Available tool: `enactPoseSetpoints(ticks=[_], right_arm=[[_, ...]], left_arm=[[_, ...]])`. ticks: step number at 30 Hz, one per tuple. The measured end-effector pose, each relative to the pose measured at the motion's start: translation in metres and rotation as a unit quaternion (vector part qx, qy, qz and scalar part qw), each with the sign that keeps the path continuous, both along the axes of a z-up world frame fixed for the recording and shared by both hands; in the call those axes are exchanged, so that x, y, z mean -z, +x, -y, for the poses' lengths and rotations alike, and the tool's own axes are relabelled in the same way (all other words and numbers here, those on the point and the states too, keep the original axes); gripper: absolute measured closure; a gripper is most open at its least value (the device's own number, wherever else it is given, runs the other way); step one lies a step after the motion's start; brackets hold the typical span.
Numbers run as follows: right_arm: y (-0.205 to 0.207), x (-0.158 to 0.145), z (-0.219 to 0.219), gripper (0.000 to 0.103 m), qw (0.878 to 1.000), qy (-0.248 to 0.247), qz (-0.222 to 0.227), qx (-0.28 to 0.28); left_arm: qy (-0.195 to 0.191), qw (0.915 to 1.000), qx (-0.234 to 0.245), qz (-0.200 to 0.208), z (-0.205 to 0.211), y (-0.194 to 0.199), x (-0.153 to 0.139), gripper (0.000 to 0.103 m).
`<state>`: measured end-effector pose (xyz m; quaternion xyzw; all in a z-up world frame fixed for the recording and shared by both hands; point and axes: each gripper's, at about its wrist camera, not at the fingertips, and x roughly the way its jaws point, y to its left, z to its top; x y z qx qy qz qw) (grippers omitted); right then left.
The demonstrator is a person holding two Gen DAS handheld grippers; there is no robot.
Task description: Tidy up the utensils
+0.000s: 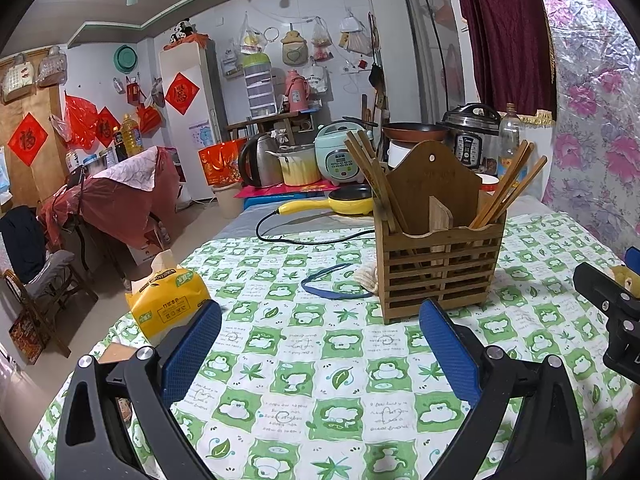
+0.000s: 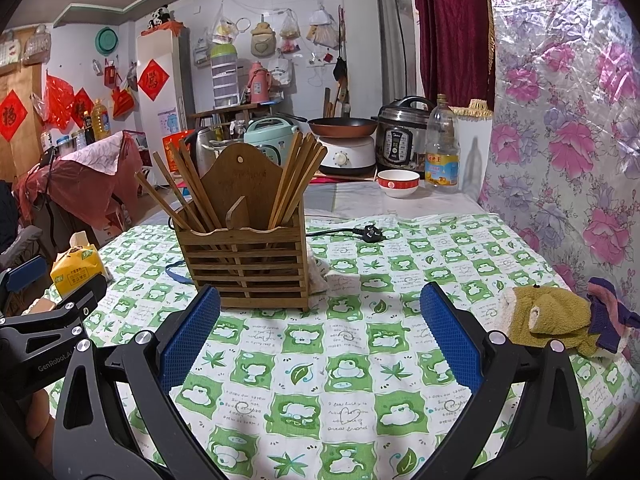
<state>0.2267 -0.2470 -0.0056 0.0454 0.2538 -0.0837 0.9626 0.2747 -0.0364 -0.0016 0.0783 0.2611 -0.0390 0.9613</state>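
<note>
Chopsticks [image 2: 298,178] of brown wood are leaning in both compartments of the slatted wooden holder [image 2: 246,264], centre frame on the green-checked worktop [image 2: 344,392]; left tool [image 1: 320,344] and right tool [image 2: 320,340] are hovering released, holding nothing, seemingly finished.

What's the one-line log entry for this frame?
left gripper: open, empty | right gripper: open, empty | chopsticks: in both compartments of wooden holder | stage: none held

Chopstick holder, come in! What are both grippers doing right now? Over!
Left gripper open, empty. Right gripper open, empty. Chopstick holder upright on tablecloth, chopsticks in both compartments. Nothing between fingers and holder.
</note>
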Motion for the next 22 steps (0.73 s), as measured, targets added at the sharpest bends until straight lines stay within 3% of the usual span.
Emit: enactPoseSetpoints(ticks=[22], right_arm=[[-0.0002, -0.0007, 0.0008, 0.006, 1.0, 0.001, 0.001, 0.001]], left_arm=[[0.0, 0.9999, -0.001, 0.011, -0.0005, -0.0041, -0.0037, 0.006]])
